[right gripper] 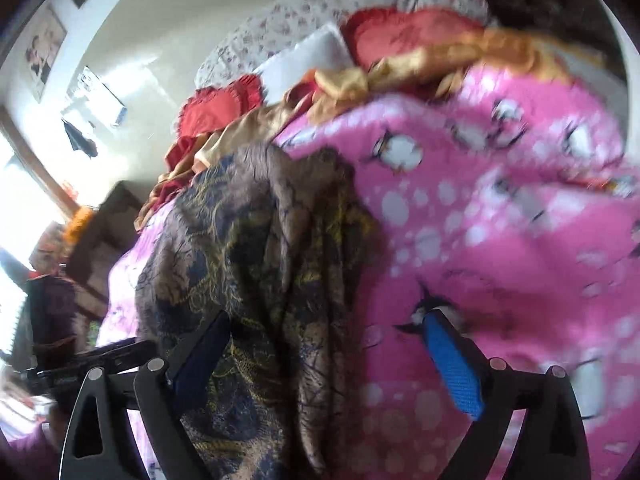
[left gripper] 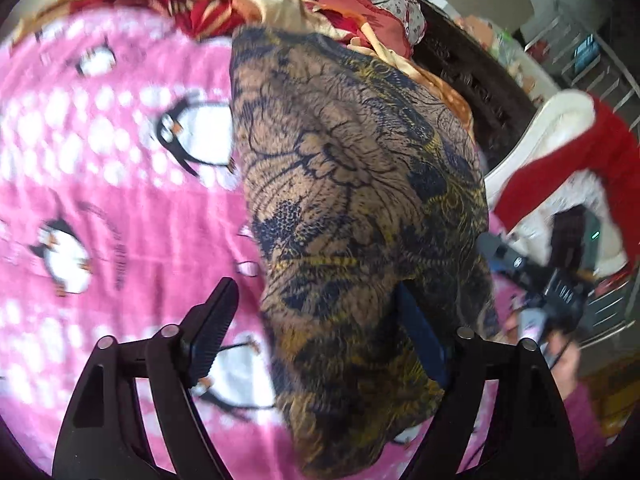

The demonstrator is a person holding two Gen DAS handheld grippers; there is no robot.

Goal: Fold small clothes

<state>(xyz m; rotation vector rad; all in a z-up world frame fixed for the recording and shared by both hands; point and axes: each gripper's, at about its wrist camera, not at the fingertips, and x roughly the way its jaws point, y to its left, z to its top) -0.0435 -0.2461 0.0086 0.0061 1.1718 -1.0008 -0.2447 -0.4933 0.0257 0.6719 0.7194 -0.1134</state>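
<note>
Left-wrist and right-wrist fisheye views over a bed covered by a pink penguin-print blanket (left gripper: 120,208). The task item, a brown garment with dark blue and yellow pattern (left gripper: 360,184), lies bunched on the blanket; in the left-wrist view it runs from 12 o'clock down to 6 o'clock, right of centre. The left gripper (left gripper: 316,332) has its tongs spread wide apart; the left finger stands clear over the blanket at 7 o'clock, while the right finger's blue pad is partly covered by garment folds at 5 o'clock. In the right-wrist view the same garment (right gripper: 256,280) drapes from centre toward 7 o'clock. The right gripper (right gripper: 328,364) also has its tongs apart, with the garment between them, against the left finger; its blue-padded right finger lies over bare blanket at 4 o'clock. Red and gold bedding (right gripper: 360,72) is heaped at 12 o'clock. Both views are motion-blurred.
</note>
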